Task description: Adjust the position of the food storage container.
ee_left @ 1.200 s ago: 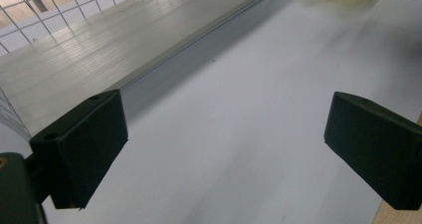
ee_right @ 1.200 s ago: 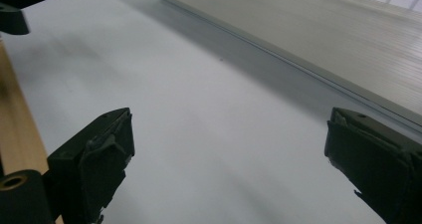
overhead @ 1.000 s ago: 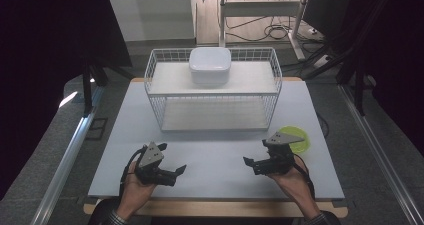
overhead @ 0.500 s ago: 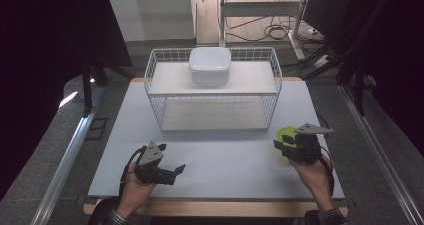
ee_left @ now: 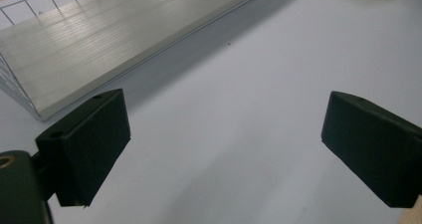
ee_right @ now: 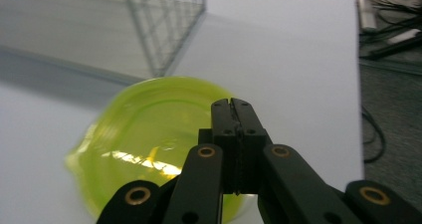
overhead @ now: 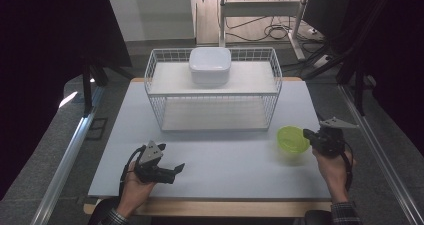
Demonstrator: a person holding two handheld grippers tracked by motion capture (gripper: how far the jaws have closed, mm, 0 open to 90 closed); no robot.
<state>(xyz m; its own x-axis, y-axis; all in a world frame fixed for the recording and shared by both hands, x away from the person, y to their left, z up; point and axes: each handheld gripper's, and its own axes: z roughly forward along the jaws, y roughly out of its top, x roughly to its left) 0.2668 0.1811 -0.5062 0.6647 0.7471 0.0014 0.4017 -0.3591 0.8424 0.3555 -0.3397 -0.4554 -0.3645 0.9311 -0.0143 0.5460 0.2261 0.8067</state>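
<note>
On the pale grey table (overhead: 215,165), in front of the white wire two-tier rack (overhead: 212,92), the translucent lime-green plastic bowl (overhead: 293,139) sits near the right edge. My right gripper (overhead: 311,136) has just pressed its jaws together, seemingly pinching the bowl's near rim. My left gripper (overhead: 175,171) rests with jaws spread wide; a thin rim pinch could slip, tipping the light bowl as I lift.
</note>
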